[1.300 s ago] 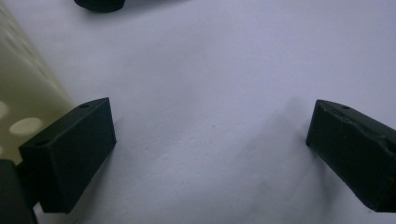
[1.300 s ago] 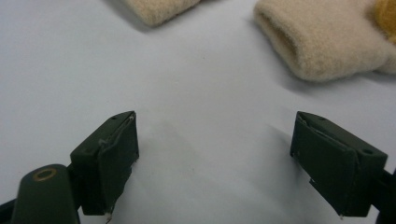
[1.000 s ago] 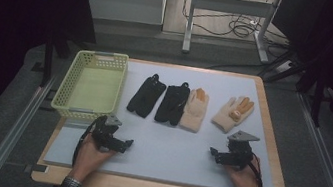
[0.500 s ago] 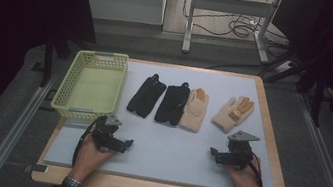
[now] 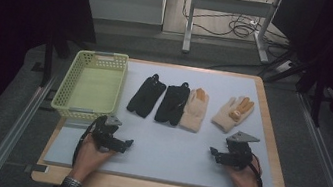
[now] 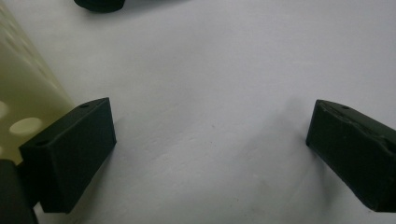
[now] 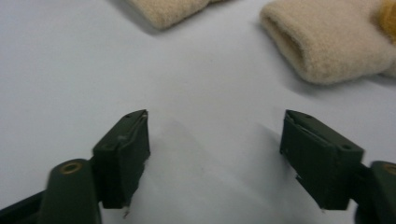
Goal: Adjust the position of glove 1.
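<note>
**Both grippers low at the near edge, gloves waiting across the mat**

The left gripper [image 5: 127,143] rests near the front left corner of the grey mat [image 5: 170,150], jaws spread wide with bare mat between them, just beside the pale green basket [image 5: 90,84] on the left edge. The right gripper [image 5: 213,154] sits toward the front right, its jaws apart and holding nothing, and they have just been closing a little. Beyond it lies the cream glove with orange fingertips [image 5: 233,114], its cuff [image 7: 322,44] close ahead in the right gripper view. Toward the far edge, two black gloves [image 5: 146,95] and another cream glove [image 5: 195,109] lie side by side. No brand, label or writing is readable anywhere.
</note>
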The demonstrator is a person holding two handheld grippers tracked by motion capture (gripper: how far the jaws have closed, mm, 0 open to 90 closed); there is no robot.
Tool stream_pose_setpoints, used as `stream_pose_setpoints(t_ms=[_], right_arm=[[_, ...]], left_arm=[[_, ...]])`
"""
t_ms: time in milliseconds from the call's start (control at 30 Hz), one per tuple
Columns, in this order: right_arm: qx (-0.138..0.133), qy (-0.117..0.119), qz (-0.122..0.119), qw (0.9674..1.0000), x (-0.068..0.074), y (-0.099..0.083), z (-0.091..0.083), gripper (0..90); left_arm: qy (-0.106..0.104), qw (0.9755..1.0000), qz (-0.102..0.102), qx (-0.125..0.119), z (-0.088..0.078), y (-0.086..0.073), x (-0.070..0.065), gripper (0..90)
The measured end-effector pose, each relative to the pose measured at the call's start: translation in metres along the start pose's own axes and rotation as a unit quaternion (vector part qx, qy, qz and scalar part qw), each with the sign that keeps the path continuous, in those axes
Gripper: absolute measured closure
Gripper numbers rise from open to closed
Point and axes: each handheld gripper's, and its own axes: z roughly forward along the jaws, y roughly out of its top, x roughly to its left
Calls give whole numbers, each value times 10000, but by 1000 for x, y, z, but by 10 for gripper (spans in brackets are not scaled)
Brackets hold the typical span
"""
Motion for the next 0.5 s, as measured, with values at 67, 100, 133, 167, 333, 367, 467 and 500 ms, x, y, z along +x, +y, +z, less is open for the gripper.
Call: stream_pose_setpoints(t_ms=[67,100,133,167,333,367,467,500], right_arm=[[18,3,-86,10000,3,3,1,289],[-9,66,-120,9999,6,7,2,304],[-22,137,-111,9998,7,10,3,304],[-22,137,-111,9998,7,10,3,304],[-88,385,-92,9992,19,26,13,305],[-110,479,-110,9987,24,34,20,320],[-131,560,-179,9982,29,44,25,341],[-163,612,-285,9976,33,54,32,364]], left_arm=[[0,10000,0,0,0,0,0,14],[0,10000,-1,-1,0,0,0,14],[-1,10000,0,-1,0,0,0,14],[-1,10000,0,-1,0,0,0,14],[0,10000,-12,-12,0,0,0,14],[0,10000,-14,-14,0,0,0,14],[0,10000,-13,-14,0,0,0,15],[0,10000,-13,-14,0,0,0,14]])
